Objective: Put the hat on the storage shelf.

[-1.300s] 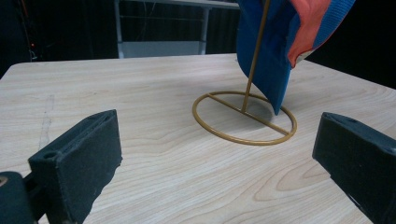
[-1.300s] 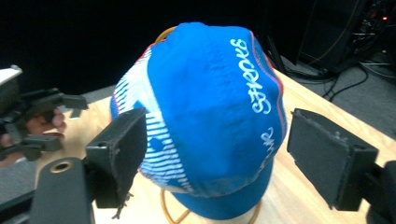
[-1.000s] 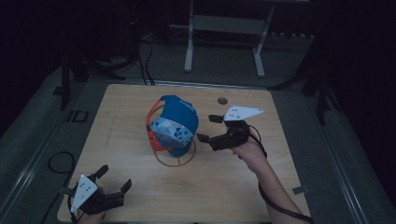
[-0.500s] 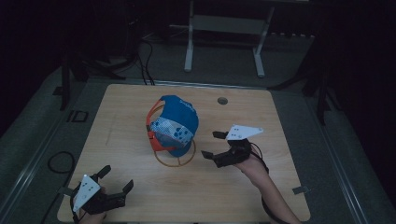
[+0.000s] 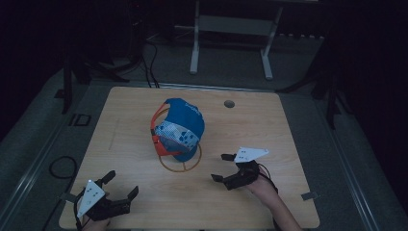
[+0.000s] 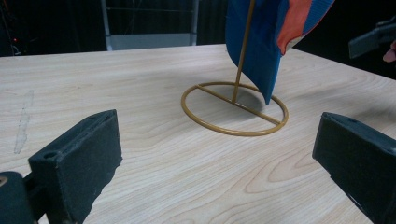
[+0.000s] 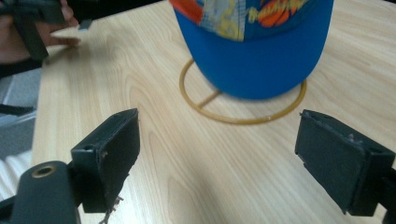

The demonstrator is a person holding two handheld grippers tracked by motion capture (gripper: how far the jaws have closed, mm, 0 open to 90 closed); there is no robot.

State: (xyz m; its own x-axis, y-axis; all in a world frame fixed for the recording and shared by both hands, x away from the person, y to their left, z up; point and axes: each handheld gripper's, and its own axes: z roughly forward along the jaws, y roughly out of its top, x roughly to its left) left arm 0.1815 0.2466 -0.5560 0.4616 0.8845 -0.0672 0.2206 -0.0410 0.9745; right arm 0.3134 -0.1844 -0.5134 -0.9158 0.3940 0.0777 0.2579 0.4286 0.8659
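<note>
A blue cap (image 5: 180,127) with an orange side and a patterned white front hangs on a thin gold wire stand (image 5: 181,162) in the middle of the wooden table (image 5: 269,130). Its ring base (image 6: 234,108) lies flat on the wood, and the cap's brim (image 7: 254,56) hangs over that ring (image 7: 243,114). My right gripper (image 5: 225,167) is open, low over the table to the right of the stand, with nothing between its jaws. My left gripper (image 5: 120,184) is open at the front left corner, far from the cap. Nothing is held.
A round cable hole (image 5: 229,103) sits near the table's far edge. Behind the table stands a metal frame (image 5: 231,29) on a dark floor. A small grey tab (image 5: 308,196) lies by the front right corner.
My right gripper has pulled back from beside the cap toward the front right of the table and come down lower. The left gripper has barely shifted. The cap stays on its stand.
</note>
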